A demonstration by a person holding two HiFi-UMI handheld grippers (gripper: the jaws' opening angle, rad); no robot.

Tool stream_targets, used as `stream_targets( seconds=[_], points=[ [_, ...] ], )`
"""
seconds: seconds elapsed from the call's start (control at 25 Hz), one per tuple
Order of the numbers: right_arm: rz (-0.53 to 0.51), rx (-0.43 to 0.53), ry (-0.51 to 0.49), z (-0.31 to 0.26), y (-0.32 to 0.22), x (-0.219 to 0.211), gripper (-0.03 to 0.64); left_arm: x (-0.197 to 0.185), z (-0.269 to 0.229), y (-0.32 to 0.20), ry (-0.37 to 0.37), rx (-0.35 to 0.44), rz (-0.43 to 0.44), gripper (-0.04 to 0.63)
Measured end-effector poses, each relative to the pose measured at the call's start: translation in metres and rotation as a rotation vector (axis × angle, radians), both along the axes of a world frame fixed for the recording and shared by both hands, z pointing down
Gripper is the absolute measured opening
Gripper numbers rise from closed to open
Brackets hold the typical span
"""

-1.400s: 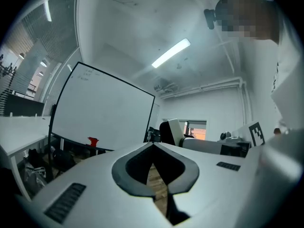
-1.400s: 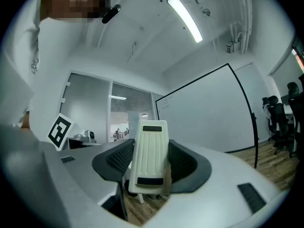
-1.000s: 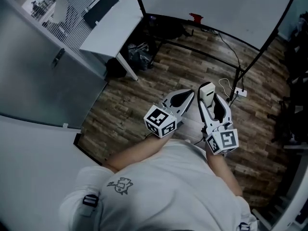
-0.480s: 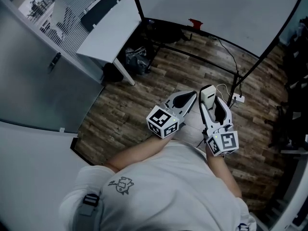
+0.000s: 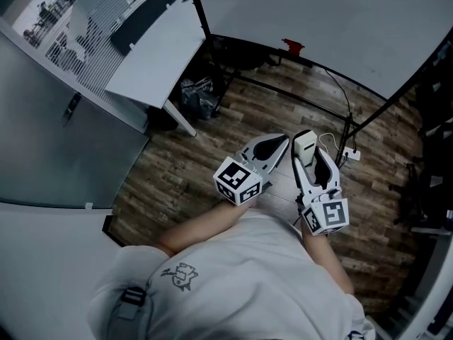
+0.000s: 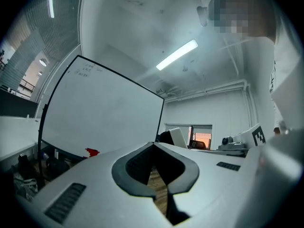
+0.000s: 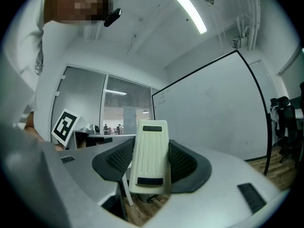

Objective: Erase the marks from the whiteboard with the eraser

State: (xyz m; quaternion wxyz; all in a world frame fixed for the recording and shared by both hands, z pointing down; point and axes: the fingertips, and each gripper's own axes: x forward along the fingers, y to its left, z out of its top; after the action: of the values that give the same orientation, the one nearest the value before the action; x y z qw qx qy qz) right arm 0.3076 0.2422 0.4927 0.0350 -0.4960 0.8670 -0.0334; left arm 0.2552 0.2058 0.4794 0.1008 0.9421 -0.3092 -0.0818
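Wood-floored office, whiteboard (image 5: pixel 318 20) ahead: the right gripper (image 7: pixel 151 144) fingers pinch the eraser (image 7: pixel 150 163) upright, seemingly ready for wiping; the left gripper (image 6: pixel 153 146) fingers sit pressed together, empty.

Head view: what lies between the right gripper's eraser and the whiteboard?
From eraser to whiteboard: wood floor crossed by the stand's black base bar, in the head view.

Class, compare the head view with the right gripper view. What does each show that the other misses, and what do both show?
Only the head view shows the red object on the whiteboard's bottom rail and the white cable on the wooden floor. Only the right gripper view shows the ceiling light and faint writing near the board's top corner. Both show the whiteboard and the right gripper shut on the eraser.
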Motion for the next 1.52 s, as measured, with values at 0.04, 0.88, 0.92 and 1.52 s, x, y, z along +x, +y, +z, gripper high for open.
stream_targets(
  seconds=[0.04,0.88,0.92,1.52],
  points=[
    [0.003,-0.003,-0.003,0.002,-0.011,-0.004,0.236,-0.004,0.0,-0.011,-0.002,0.004,0.002,0.008],
    [-0.065,-0.018,-0.007,-0.006,-0.206,-0.168,0.236,-0.166,-0.011,-0.198,-0.026,-0.007,-0.032,0.008],
    [-0.077,-0.02,-0.004,-0.005,-0.21,-0.174,0.236,-0.172,-0.01,-0.202,-0.024,-0.013,-0.04,0.008],
    [-0.198,-0.019,-0.018,-0.006,-0.287,-0.219,0.236,-0.221,-0.003,-0.272,-0.034,-0.038,-0.149,0.008]
  ],
)
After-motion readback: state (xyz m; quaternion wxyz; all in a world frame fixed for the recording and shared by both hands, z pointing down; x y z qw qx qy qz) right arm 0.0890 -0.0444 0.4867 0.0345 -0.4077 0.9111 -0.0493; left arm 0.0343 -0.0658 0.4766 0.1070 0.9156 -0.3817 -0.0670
